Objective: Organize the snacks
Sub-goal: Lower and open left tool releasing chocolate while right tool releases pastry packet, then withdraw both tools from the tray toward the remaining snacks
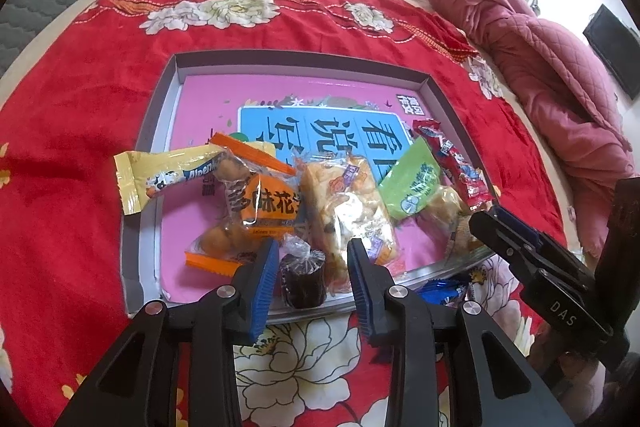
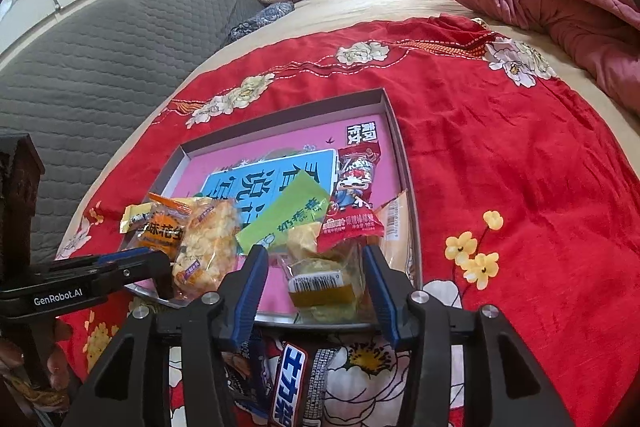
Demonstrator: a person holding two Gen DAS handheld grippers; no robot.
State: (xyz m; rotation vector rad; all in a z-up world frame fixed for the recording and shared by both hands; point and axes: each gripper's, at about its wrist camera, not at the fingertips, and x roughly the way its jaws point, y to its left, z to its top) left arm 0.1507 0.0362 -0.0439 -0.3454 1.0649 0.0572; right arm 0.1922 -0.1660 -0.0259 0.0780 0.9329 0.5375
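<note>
Snacks fill the near end of a shallow box (image 1: 176,63) with a pink bottom. The box sits on a red flower blanket (image 1: 80,107) on the bed.

Inside it I can see an orange peanut pack (image 1: 264,211), a clear pack of rice crackers (image 1: 344,207), a green pack (image 1: 412,187) and a red pack (image 1: 460,163). A yellow pack (image 1: 136,179) hangs over the box's left wall, half in and half out.

The left tool (image 1: 312,271) is open. A small dark round sweet (image 1: 302,281) in clear wrap sits between its blue fingers (image 1: 266,275), at the near edge of the box. I cannot tell if the fingers touch it.

The right tool (image 2: 316,283) is open wide too. A clear pack with a yellow-green cake (image 2: 324,287) lies between its fingers, in the box. It does not look squeezed.

I think the job is more than half done. Some snacks are still outside, on the blanket near the person: a blue pack (image 1: 444,289) and a dark candy bar (image 2: 288,383). The far end of the box has lots of room for them.
</note>
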